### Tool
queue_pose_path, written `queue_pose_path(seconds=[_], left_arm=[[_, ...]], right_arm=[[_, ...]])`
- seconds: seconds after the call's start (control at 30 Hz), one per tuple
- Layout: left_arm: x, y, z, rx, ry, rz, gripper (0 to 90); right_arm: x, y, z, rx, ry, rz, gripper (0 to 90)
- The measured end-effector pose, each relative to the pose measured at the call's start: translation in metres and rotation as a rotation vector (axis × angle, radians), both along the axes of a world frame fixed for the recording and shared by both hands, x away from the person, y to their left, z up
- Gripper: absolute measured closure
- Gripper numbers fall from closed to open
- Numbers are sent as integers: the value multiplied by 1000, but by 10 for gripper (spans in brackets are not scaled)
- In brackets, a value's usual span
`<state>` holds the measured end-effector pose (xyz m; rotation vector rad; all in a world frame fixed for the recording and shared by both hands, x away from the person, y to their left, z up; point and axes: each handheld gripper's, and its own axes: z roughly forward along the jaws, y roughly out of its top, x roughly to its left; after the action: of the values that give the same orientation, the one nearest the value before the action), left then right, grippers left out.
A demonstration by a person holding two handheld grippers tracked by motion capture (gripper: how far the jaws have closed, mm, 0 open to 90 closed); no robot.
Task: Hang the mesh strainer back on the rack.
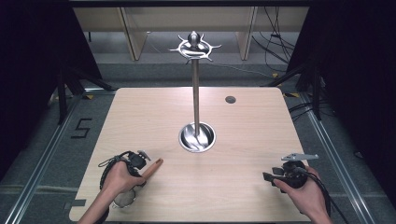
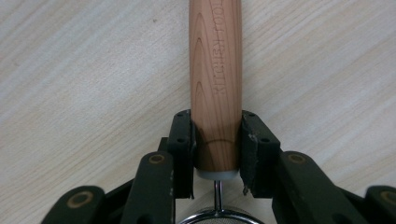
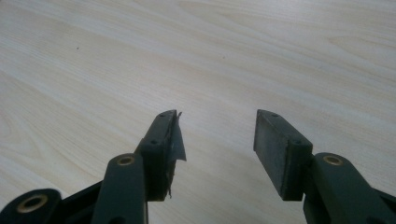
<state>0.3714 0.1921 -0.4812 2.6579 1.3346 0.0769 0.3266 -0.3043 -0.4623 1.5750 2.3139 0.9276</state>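
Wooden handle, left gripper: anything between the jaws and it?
Nothing visible. In the left gripper view the wooden handle sits directly between the left gripper pads, both pressing its sides near the metal end. It lies on bare table.

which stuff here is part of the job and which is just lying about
In the job:
- left gripper, fingers shut on the wooden handle
- strainer on that handle
- hook stand

Just about:
- right gripper, open
- table hole

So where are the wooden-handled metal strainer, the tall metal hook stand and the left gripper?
Wooden-handled metal strainer (image 2: 215, 84): left gripper view, middle of handle.
Tall metal hook stand (image 1: 196, 93): high view, its pole.
Left gripper (image 2: 216, 140): left gripper view, between its pads.
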Motion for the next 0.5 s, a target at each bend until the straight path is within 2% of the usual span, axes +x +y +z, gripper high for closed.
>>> queue_pose_path(seconds=[0.07, 0.1, 0.13, 0.17, 0.2, 0.23, 0.37, 0.4, 0.43, 0.47, 0.5], left_arm=[[-1, 1, -1, -17, -9, 9, 681], [-1, 2, 0, -11, -3, 8, 681], [-2, 2, -1, -16, -12, 10, 681], [-3, 3, 0, -24, -10, 7, 682], [-4, 3, 0, -26, -18, 7, 682], [-6, 4, 0, -28, -29, 6, 682], [-8, 6, 5, -61, -62, 7, 682], [-9, 6, 6, -73, -72, 24, 682], [-11, 5, 6, -92, -106, 38, 682], [-11, 5, 9, -101, -124, 44, 682], [-11, 6, 11, -101, -132, 29, 682]], right_arm=[[0, 0, 1, 14, 5, 2, 506], [0, -1, 1, -5, -5, -3, 506], [0, -1, 0, 10, 6, -6, 507], [1, 0, -4, 44, -34, -11, 507], [0, 2, -4, 67, -12, -32, 507], [0, 2, -4, 59, -29, -32, 507], [-1, 2, -2, 54, -45, -24, 508], [-2, 3, -1, 57, -33, -35, 508], [-2, 2, 0, 50, -26, -30, 508], [0, -1, 0, 38, -25, -2, 509], [2, -3, 0, 19, -41, 26, 509]])
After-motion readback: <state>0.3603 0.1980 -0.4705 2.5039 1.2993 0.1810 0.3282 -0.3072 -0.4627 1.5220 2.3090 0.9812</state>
